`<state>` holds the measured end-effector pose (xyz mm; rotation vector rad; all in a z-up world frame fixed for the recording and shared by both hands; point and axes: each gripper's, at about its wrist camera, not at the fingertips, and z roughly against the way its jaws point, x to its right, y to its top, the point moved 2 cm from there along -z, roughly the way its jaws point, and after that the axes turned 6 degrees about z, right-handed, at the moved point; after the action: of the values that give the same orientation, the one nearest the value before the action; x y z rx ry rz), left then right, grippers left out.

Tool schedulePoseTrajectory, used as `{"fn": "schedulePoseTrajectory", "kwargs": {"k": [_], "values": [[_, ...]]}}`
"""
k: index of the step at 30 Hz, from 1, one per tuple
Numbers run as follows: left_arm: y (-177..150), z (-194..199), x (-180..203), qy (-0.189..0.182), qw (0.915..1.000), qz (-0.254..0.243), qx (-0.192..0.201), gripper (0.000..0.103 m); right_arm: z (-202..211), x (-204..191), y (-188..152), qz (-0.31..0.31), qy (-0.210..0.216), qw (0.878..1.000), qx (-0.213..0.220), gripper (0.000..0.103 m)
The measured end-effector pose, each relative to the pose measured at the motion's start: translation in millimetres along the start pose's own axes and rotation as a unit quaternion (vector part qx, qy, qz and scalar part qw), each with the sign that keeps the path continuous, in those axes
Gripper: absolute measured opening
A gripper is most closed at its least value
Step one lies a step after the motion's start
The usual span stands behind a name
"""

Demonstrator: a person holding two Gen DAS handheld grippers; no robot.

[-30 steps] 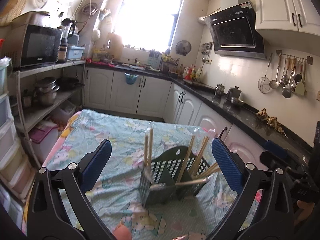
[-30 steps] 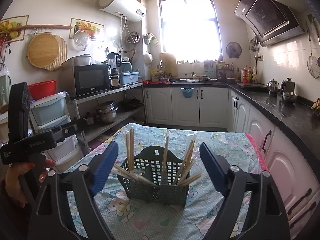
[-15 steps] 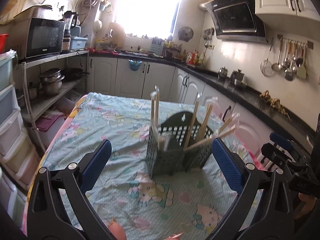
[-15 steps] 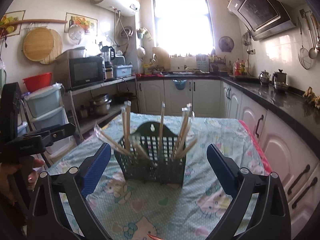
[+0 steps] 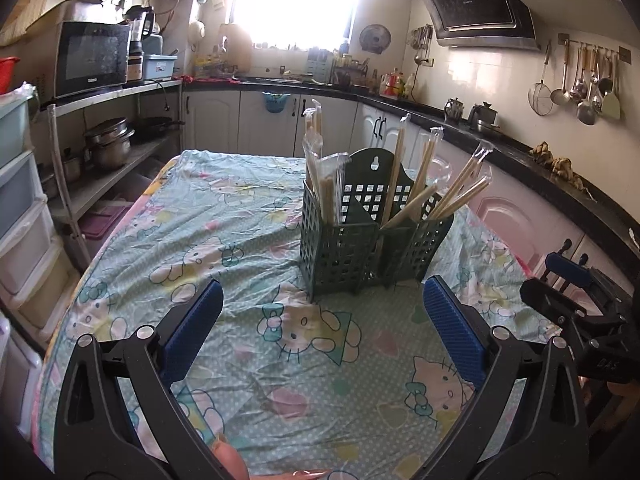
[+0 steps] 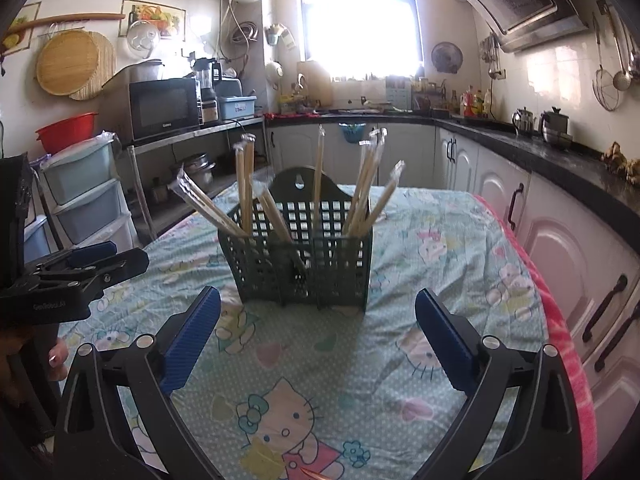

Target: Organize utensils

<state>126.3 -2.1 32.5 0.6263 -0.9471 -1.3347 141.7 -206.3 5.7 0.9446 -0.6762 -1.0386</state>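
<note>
1. My left tongs (image 5: pixel 322 320) stand spread wide with nothing between the pads. My right tongs (image 6: pixel 318 320) have just been opening and also stand spread and empty.
2. The green utensil caddy (image 6: pixel 304 264) sits mid-table, at 12 o'clock from both tongs and near them.
3. The wrapped chopsticks (image 6: pixel 245 184) stand loosely in its compartments, leaning out in several directions.
4. Handling judgement: the chopsticks look light and stiff, but the clear sleeves are likely slippery. I would pinch one pair mid-shaft, above the caddy rim.
5. The caddy is light latticed plastic and may tip or slide if a stick is dragged sideways.
6. Surface: a wrinkled cartoon-print tablecloth (image 5: pixel 240 216), soft and apt to bunch.
7. Room: a kitchen, with the counter (image 6: pixel 560 156) at 2 o'clock, the microwave (image 6: pixel 164 108) at 10 o'clock and a bright window at 12.
</note>
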Motion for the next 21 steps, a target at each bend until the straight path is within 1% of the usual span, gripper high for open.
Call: {"fn": "schedulePoseTrajectory", "kwargs": {"k": [5,8,10,15,21], "values": [[-10.3,0.6,5.0,0.0,0.9999,-0.009,0.011,0.093,-2.8,-1.6,-12.3,0.0,-0.007,1.0,-0.005,0.095],[-14.9,0.6,6.4,-0.001,0.9997,-0.013,0.023,0.093,-2.5,-2.4,-18.4,0.006,-0.017,1.0,0.001,0.095],[-17.6,1.1,7.0,-0.001,0.9994,-0.013,0.031,0.093,-0.9,-3.0,-22.0,0.012,-0.024,1.0,0.01,0.095],[-24.1,2.7,7.9,-0.005,0.9987,-0.011,0.049,0.093,3.2,0.1,-30.6,0.002,-0.038,0.999,0.036,0.097],[-35.1,4.0,8.5,-0.013,0.9975,-0.008,0.069,0.093,18.6,-4.6,-42.6,0.007,-0.066,0.994,0.092,0.097]]}}
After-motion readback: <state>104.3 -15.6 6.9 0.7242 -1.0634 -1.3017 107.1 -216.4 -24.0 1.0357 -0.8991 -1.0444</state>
